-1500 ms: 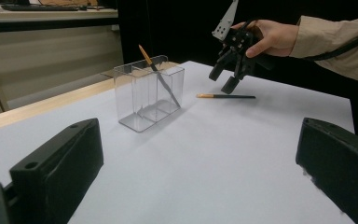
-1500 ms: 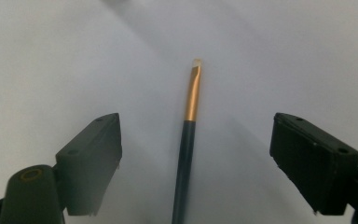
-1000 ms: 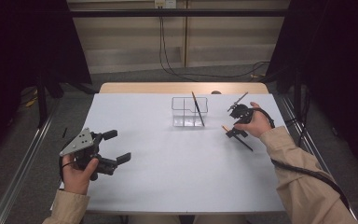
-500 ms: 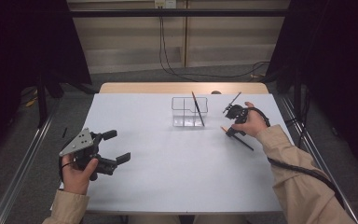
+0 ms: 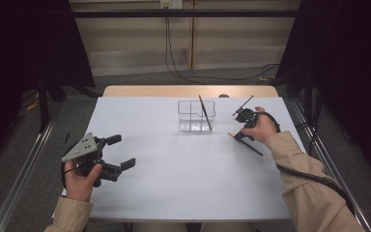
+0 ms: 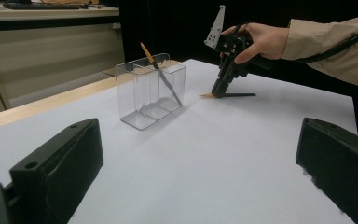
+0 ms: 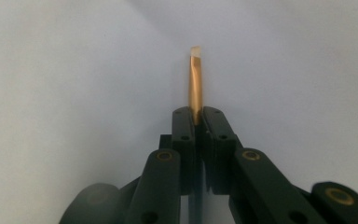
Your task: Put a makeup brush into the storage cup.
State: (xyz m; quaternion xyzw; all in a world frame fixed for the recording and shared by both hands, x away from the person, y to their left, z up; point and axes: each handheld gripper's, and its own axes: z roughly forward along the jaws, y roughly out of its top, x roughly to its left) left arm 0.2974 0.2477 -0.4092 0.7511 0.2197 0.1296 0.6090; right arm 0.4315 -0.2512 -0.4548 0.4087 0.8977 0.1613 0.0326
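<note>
A clear divided container [image 5: 196,116] [image 6: 150,95] stands at the table's far middle, and a dark pencil [image 5: 205,112] [image 6: 161,77] leans inside it. A second dark pencil [image 5: 253,149] [image 6: 240,94] with an orange end [image 7: 195,79] lies on the white table to the container's right. My right gripper [image 5: 238,136] [image 6: 216,92] [image 7: 196,116] points down at the table, shut on that pencil near its orange end. My left gripper [image 5: 121,152] [image 6: 200,177] is held open over the table's near left, with nothing between its jaws.
The white table [image 5: 183,183] has a wooden strip [image 5: 188,91] along its far edge. A cable [image 5: 309,176] trails from the right gripper along the sleeve. Metal rails [image 5: 19,179] run on the floor at both sides.
My right hand has edged a little to the left and lowered its jaws onto the pencil's orange end. The left gripper has stayed where it was.
</note>
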